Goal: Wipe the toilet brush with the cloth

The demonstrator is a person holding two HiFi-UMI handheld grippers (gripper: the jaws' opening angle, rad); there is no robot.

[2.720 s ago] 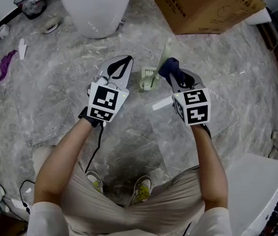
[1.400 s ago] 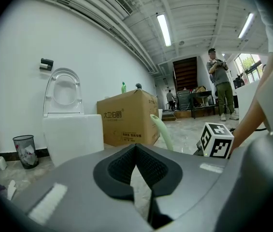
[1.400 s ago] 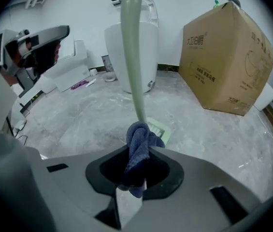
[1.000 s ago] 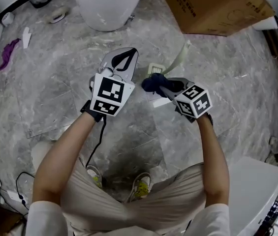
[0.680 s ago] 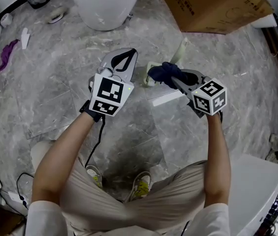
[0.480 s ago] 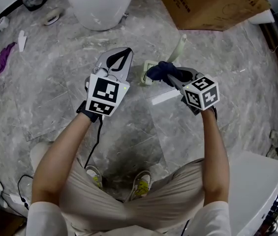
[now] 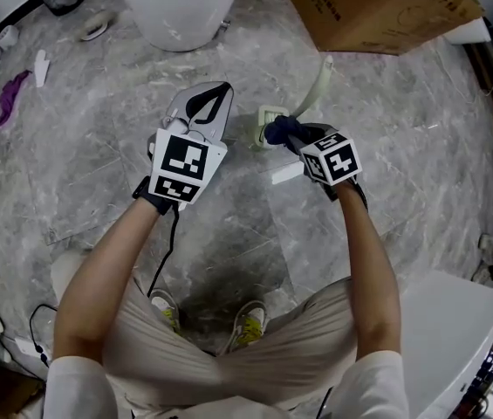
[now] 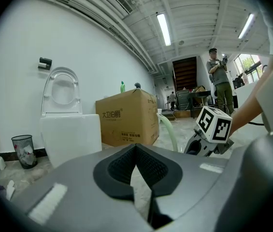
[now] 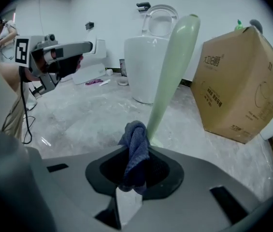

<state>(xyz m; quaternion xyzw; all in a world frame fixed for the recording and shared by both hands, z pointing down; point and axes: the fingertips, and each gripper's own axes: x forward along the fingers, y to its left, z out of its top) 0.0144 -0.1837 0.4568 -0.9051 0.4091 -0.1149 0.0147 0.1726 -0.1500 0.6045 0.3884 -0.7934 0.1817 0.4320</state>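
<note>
Right gripper view: right tongs pinch crumpled blue cloth against smooth pale-green toilet brush; left tongs closed.

We are in a big open hall set up as a bathroom corner: a white toilet at eleven o'clock, a cardboard box at one o'clock, a grey marble-look floor, and tube lights on a bare ducted ceiling.

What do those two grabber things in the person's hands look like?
The left gripper and right gripper are grey shells with black-lined jaws, each carrying a white cube with black square markers. A black cable hangs from the left one. The person wears short white sleeves.
</note>
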